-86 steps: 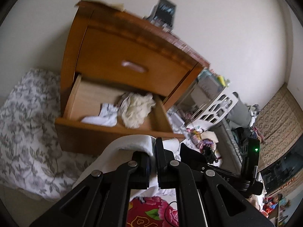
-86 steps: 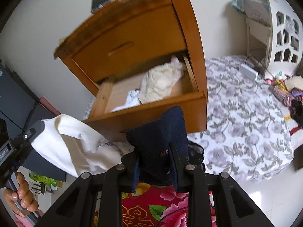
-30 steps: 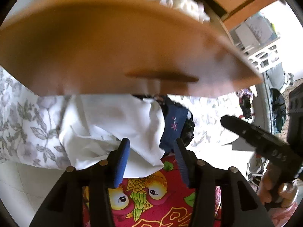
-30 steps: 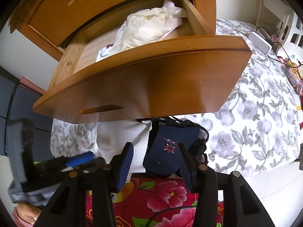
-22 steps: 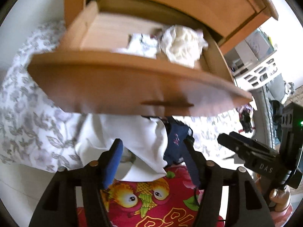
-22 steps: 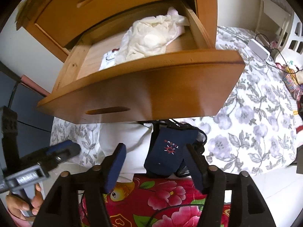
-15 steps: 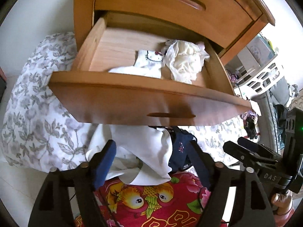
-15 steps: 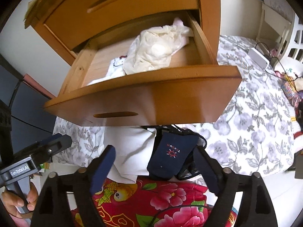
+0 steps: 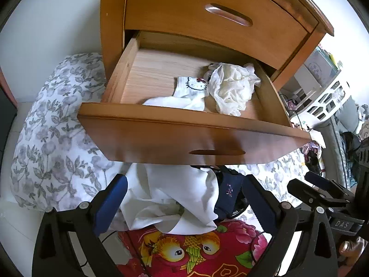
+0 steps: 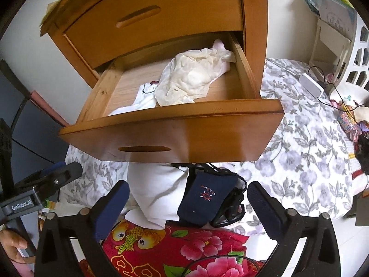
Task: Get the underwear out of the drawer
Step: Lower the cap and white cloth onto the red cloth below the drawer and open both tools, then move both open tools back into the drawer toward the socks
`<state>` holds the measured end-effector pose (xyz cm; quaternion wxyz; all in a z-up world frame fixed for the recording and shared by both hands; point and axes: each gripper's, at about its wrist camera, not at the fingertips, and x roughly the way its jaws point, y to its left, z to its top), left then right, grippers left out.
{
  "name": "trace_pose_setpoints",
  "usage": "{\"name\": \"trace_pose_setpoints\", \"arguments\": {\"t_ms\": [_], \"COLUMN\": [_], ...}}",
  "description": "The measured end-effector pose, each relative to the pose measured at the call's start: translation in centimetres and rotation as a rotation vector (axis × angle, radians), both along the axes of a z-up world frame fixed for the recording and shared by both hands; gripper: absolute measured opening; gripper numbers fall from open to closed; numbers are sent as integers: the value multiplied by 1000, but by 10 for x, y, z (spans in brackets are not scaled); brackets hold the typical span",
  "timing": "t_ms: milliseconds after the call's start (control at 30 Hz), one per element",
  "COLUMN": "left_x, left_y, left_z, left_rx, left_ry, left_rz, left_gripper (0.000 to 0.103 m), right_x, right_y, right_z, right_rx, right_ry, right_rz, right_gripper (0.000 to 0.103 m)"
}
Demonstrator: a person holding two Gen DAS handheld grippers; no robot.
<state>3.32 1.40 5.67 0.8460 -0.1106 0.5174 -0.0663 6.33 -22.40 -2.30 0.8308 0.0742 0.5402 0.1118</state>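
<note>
The lower drawer (image 9: pixel 161 136) (image 10: pixel 207 136) of a wooden nightstand stands pulled out. Inside it lie a crumpled cream garment (image 9: pixel 230 90) (image 10: pixel 191 78) and a white sock with a cat print (image 9: pixel 189 90) (image 10: pixel 143 97). Below the drawer front, a white garment (image 9: pixel 175 196) (image 10: pixel 156 191) and a navy piece (image 9: pixel 228 191) (image 10: pixel 205 196) lie on a red floral cloth (image 9: pixel 196 247) (image 10: pixel 184 242). My left gripper (image 9: pixel 184 198) is open above the white garment. My right gripper (image 10: pixel 188 198) is open above the navy piece. Neither holds anything.
A grey floral bedspread (image 9: pixel 55 138) (image 10: pixel 304 150) spreads on both sides of the nightstand. The closed upper drawer (image 9: pixel 207 11) sits above. A white openwork basket (image 10: pixel 346 46) and a white box with cables (image 10: pixel 311 85) stand at the right. A hand (image 10: pixel 11 247) holds the other gripper.
Both grippers let go of the white garment and the navy piece, which now lie on the red cloth. Both have opened wide and pulled back and up, so the drawer's inside shows.
</note>
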Motion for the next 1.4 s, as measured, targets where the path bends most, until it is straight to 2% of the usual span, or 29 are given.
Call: {"name": "trace_pose_setpoints", "arguments": {"t_ms": [133,400,600,900,1067,1400], "left_x": [0,-3,-1,5,20,52], "left_y": [3,6,5,4,9,16], "left_z": [4,20,30,53,54,33], "left_rx": [-8,3,-12,53,87,83], "left_ry": [-21,-129,-173,-249,-236,-152], "left_rz": [20,49,35,25,51,45], "left_gripper": [100,100,100,100,100,100], "right_x": [0,-3,-3,7,20,50], "right_y": [0,3,9,12,14,23], "right_z": [2,21,31,45,46,31], "right_rx": [4,-32,-31,-32,-46,-79], "right_ry": [-18,-160,-209,-263,-260,-204], "right_rz": [1,12,30,34,43,67], "right_gripper": [103,103,103,103,103,103]}}
